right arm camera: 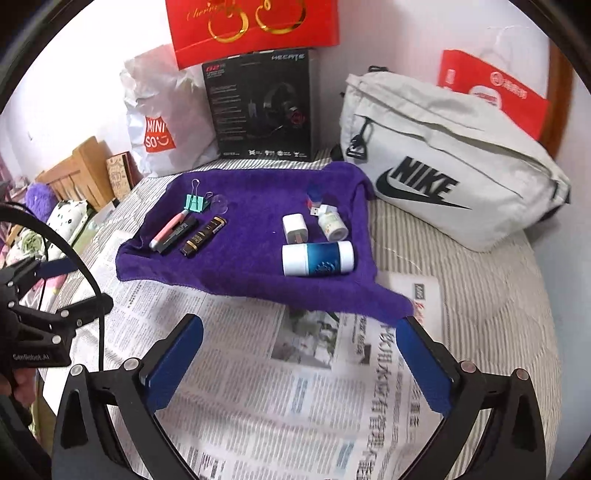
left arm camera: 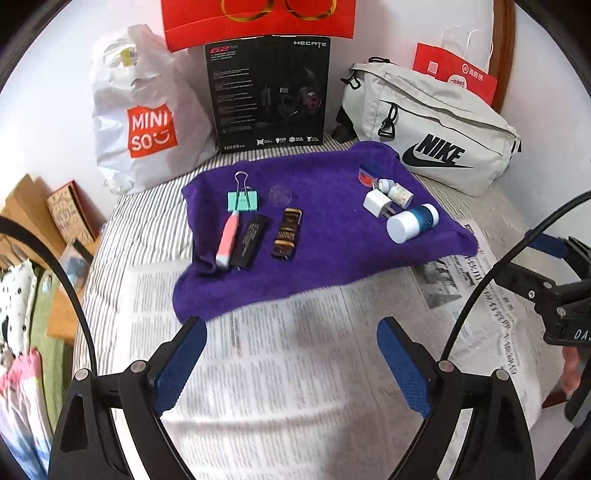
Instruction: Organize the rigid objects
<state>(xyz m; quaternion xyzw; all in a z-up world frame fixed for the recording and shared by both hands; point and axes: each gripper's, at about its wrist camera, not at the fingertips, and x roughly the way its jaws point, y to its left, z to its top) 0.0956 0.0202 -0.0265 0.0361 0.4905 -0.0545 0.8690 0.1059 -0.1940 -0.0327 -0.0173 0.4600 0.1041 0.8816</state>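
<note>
Small objects, left group: we see a mint binder clip [left arm camera: 242, 199], a pink pen-like stick [left arm camera: 227, 240], a flat black packet [left arm camera: 249, 240] and a dark brown-and-gold tube [left arm camera: 287, 232] lying close together on the left part of the purple towel [left arm camera: 314, 266]; the pink stick touches the black packet.
Clear disc: a small see-through round piece [left arm camera: 280, 195] lies just beside the clip.
Small objects, right group: we find a white charger plug [right arm camera: 294, 229], a white-and-blue cylinder [right arm camera: 318, 258] on its side, a small white bottle [right arm camera: 333, 227] and a USB stick [right arm camera: 317, 210] bunched together on the towel's right part, well apart from the left group.
Towel: it is spread over newspaper [right arm camera: 295, 398] on a striped bed cover [right arm camera: 480, 314].
Left gripper [left arm camera: 291, 332]: we hold it with jaws spread wide, nothing between the blue pads, above the newspaper near the towel's front edge.
Right gripper [right arm camera: 299, 328]: jaws also wide apart and empty, above the newspaper; one pad sits just by the towel's front right corner.
Behind the towel: a white MINISO bag [left arm camera: 147, 122], a black headset box [left arm camera: 269, 92], a red gift bag [right arm camera: 255, 26] and a pale NIKE bag [right arm camera: 443, 173] stand along the wall.
</note>
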